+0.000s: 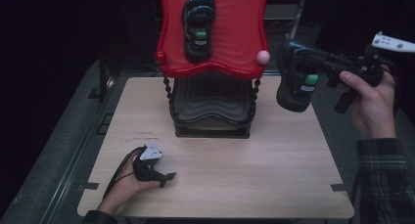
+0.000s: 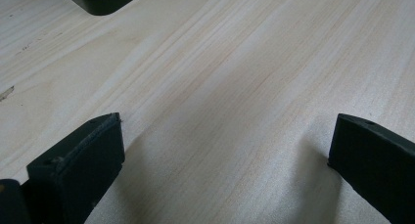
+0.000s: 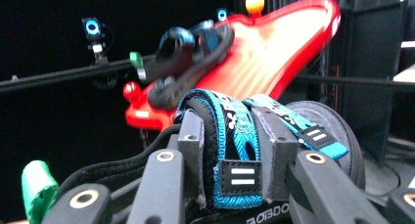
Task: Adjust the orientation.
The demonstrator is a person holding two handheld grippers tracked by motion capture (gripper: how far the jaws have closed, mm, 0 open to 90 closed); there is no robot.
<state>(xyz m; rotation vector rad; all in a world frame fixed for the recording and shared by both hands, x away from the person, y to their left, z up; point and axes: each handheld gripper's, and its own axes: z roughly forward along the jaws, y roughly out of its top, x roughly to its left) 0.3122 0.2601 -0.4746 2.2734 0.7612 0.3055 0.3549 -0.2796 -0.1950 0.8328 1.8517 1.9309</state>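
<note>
Down at the left of the high view, the left gripper [image 1: 164, 177] rests low on the wooden table [image 1: 244, 175] in the person's left hand [image 1: 128, 180]. Its own view adds what the high view cannot: its jaws stand wide apart with nothing but bare wood between them, and a black corner of the stand's base [image 2: 105, 0] sits at the top edge.

In the middle, a two-level stand carries a red tray [image 1: 235, 43] on top, with one black sandal [image 1: 199, 23] lying on it lengthwise.

At the right, the right gripper [image 1: 313, 67], raised off the table beside the tray, holds a second sandal [image 1: 296, 84] in the air. The right gripper view shows the grip closely: both jaws press on the sandal's blue patterned strap [image 3: 235, 136], and the tray rises behind.
</note>
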